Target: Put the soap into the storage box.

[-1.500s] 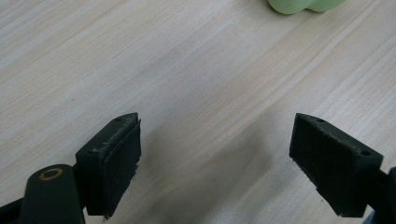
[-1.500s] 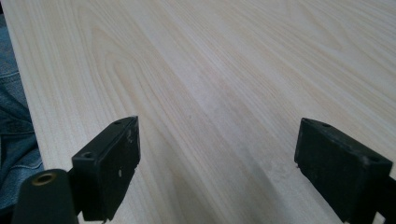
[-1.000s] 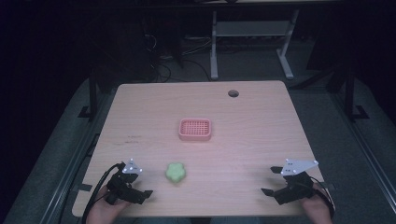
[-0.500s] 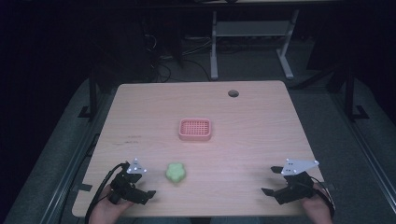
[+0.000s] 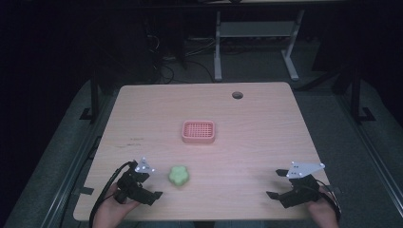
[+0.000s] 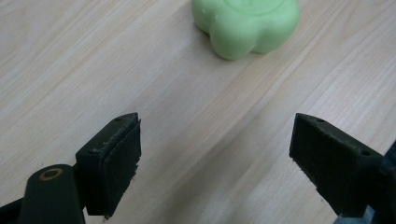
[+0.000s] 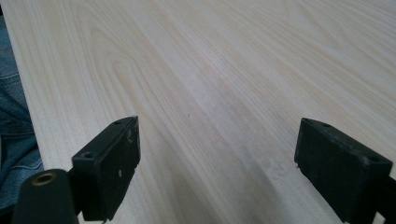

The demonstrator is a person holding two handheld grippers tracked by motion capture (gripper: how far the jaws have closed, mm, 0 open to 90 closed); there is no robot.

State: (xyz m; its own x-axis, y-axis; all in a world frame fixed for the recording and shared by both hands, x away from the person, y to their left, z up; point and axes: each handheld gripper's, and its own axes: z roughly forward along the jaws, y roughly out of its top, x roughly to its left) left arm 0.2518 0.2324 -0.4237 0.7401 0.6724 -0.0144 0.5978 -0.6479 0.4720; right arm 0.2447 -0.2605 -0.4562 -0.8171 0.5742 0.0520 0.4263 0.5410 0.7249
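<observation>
Now the left gripper [image 5: 148, 184] is seen edged a touch farther in from the table's [image 5: 266, 142] near-left corner, toward the green flower-shaped soap [image 5: 178, 175] — a small shift compared with a second ago, when it sat slightly closer to that corner. Its jaws are held wide apart with nothing between them, and in the left gripper view the soap [image 6: 246, 25] is seen lying just ahead of them, untouched, flat on the wood. An approach for a pick-up is judged to be under way, with the grasp not yet made. The soap itself has not been moved: it is found near the near edge, left of centre, as before. The pink basket [image 5: 198, 131] is left where it was, in the middle of the table, well apart from the soap, likely as the place it is meant for. The right gripper [image 5: 279, 184] is parked by the near-right corner, hardly changed, its jaws also spread open over bare wood [image 7: 224, 74]
</observation>
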